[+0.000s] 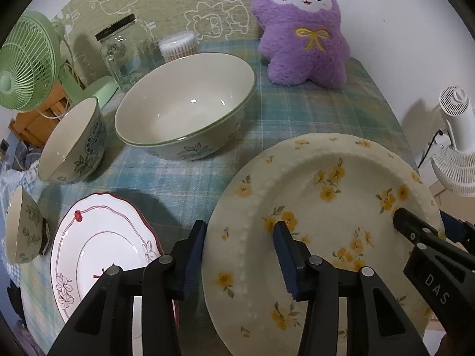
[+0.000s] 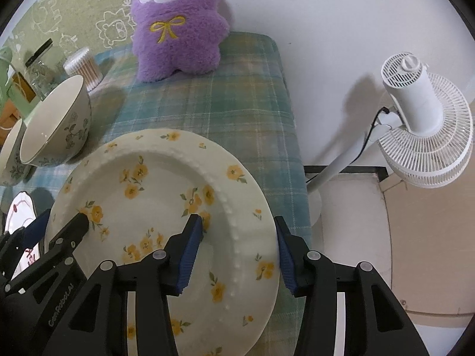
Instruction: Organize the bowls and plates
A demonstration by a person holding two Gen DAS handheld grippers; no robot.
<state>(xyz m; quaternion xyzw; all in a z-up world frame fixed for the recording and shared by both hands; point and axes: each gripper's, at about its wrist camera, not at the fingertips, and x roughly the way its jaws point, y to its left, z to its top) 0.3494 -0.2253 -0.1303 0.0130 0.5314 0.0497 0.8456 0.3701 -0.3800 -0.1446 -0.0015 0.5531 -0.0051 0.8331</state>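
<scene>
Plaid blue-green cloth covers the table [image 1: 297, 112], with a purple plush toy [image 1: 299, 26] at the far edge and a white floor fan [image 2: 427, 127] off to the right. On the near right lies the yellow-flowered plate [image 1: 320, 207], cream with a beaded ridge inside its rim, tipped up at its near left edge by the look of both views. Each gripper straddles one side of it: the left gripper [image 1: 240, 255] has one finger outside the left rim and one over the plate's well, the right gripper [image 2: 239, 252] likewise over the right rim. Both are spread, with gaps showing at the pads, so nothing is clamped (as far as I can judge). The step seems to be taking hold of this plate; next both need to close evenly on the rim, then carry it toward the red-trimmed plate [image 1: 101, 249] at near left. Three bowls [image 1: 184, 109] sit further left, unstacked.
</scene>
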